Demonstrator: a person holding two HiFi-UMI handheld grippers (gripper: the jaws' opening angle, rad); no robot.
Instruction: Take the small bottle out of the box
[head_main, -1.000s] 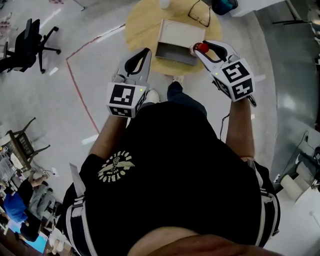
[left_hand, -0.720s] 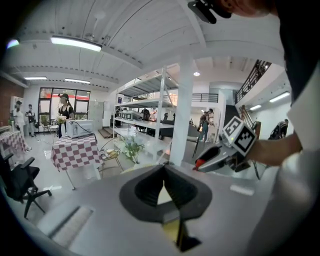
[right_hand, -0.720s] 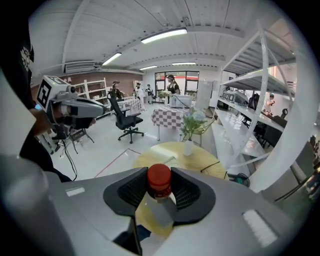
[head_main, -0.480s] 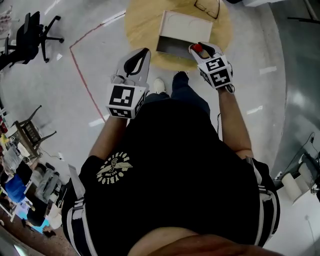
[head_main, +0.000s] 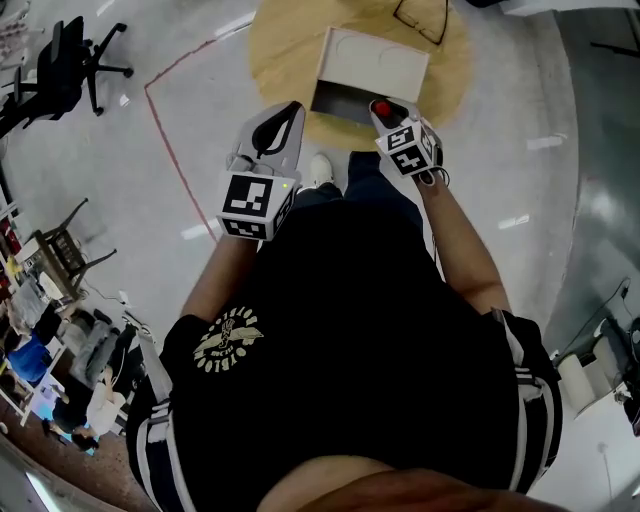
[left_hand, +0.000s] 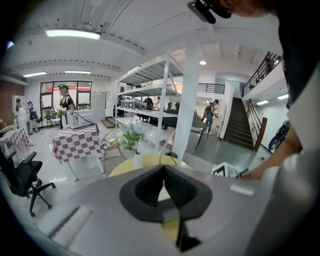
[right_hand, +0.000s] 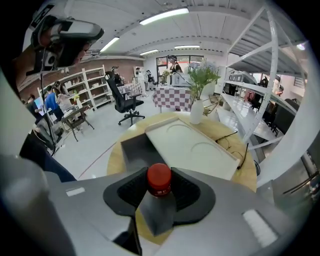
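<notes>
My right gripper (head_main: 381, 110) is shut on the small bottle, whose red cap (head_main: 381, 107) shows between the jaws. In the right gripper view that small bottle (right_hand: 159, 180) stands upright in my right gripper (right_hand: 159, 186), over the near edge of the round wooden table (right_hand: 250, 175). The white box (head_main: 370, 60) lies on the table just beyond, its dark open compartment (right_hand: 134, 152) facing me. My left gripper (head_main: 289, 106) hangs to the left of the box, off the table's near edge. In its own view my left gripper (left_hand: 163, 169) has its tips together with nothing in them.
A pair of glasses (head_main: 420, 14) lies on the table (head_main: 280, 50) behind the box, and a white vase with flowers (right_hand: 196, 111) stands at the far edge. A red tape line (head_main: 168, 150) runs across the floor. An office chair (head_main: 70, 60) stands far left.
My right gripper has sunk toward the table's near edge, carrying the bottle. The left gripper has dropped a little and stays shut.
</notes>
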